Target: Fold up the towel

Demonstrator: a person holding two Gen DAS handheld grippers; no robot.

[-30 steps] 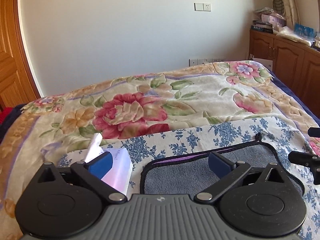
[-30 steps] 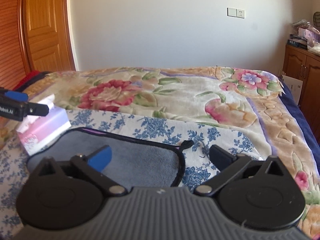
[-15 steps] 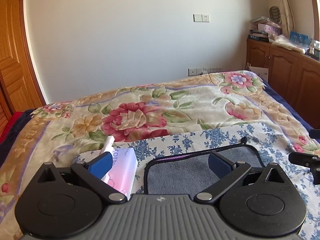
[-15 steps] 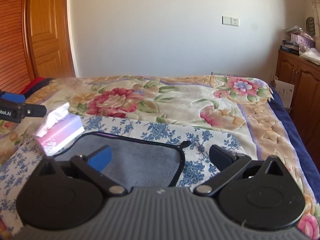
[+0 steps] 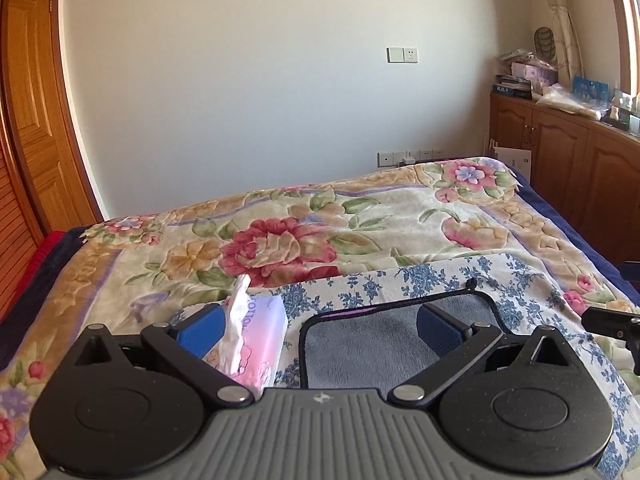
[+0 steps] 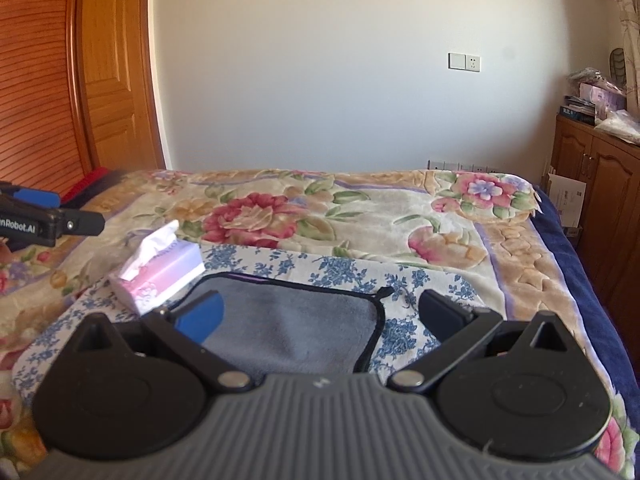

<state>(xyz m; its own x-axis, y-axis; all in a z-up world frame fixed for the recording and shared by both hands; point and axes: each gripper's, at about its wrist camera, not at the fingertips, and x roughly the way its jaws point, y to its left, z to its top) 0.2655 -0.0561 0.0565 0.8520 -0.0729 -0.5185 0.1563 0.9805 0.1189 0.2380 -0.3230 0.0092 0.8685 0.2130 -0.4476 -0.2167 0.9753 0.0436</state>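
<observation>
A grey towel [image 5: 368,344] with a black edge lies flat on a blue-flowered white cloth [image 5: 432,280] on the bed; it also shows in the right wrist view [image 6: 296,328]. My left gripper [image 5: 320,324] is open and empty, held above the towel's near left part. My right gripper [image 6: 320,312] is open and empty, above the towel's near right corner. The left gripper shows at the left edge of the right wrist view [image 6: 52,220]. The right gripper's tip shows at the right edge of the left wrist view [image 5: 612,320].
A pink tissue box [image 5: 256,340] stands just left of the towel, also in the right wrist view [image 6: 160,268]. The bed has a floral blanket [image 5: 280,240]. A wooden cabinet [image 5: 580,168] stands at the right, a wooden door [image 6: 112,80] at the left.
Both grippers have risen and drawn back from the towel, so it looks smaller and lower in both views. Both stay open.
</observation>
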